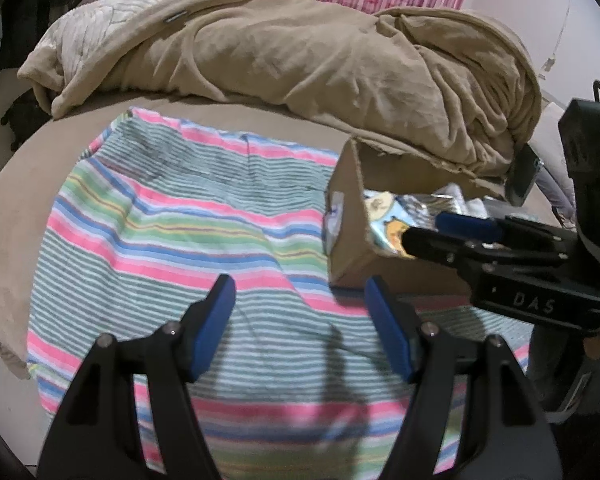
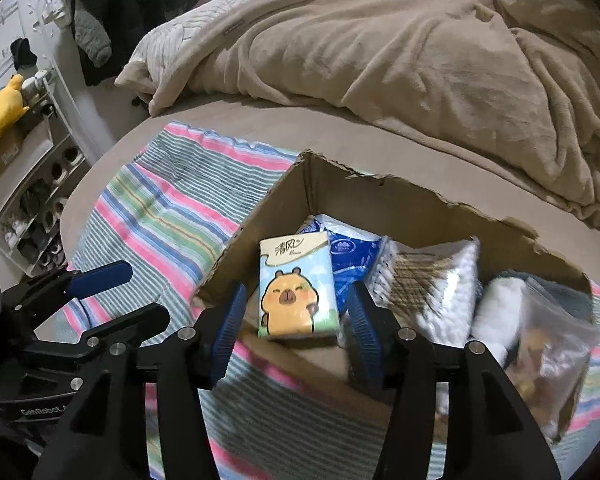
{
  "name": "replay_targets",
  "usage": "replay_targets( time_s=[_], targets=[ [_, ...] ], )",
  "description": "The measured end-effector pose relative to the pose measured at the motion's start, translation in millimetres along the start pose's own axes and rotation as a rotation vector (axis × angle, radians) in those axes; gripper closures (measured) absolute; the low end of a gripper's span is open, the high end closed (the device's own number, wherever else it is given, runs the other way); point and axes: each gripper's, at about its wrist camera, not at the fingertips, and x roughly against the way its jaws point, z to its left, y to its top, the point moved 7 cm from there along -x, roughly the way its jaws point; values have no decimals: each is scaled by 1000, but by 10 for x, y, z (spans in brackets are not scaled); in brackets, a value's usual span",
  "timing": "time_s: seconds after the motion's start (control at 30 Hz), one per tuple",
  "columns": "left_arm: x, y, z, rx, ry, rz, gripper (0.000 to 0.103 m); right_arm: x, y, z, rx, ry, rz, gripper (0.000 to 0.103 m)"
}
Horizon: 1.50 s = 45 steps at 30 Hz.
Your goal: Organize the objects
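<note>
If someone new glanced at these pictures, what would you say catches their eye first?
Probably the tissue pack with a cartoon capybara, lying in the torn cardboard box right between the open right gripper. Next, the bright striped cloth spread on the bed under the open left gripper, and the rumpled tan blanket heaped behind.

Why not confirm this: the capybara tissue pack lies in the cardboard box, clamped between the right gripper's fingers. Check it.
Not clamped. The right wrist view shows the right gripper open, its fingers apart on either side of the capybara tissue pack, which does lie in the cardboard box.
</note>
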Motion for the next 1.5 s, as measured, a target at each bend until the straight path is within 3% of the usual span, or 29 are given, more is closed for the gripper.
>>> replay_targets(
  time_s=[0.5, 0.6, 0.73, 1.27, 1.5],
  targets=[
    [604, -218, -373, -37, -8, -46, 33, 705, -342, 49, -26, -31, -63, 38],
    [713, -276, -434, -44, -5, -55, 23, 853, -438, 45, -37, -39, -79, 37],
    [843, -356, -512, -52, -6, -64, 22, 1008, -552, 18, -50, -56, -94, 36],
    [1093, -689, -960, -140, -5, -69, 21, 1541, -1028, -110, -125, -89, -177, 36],
    [1220, -863, -1098, -160, -9, -114, 21, 1647, -1310, -154, -159, -102, -201, 36]
  ],
)
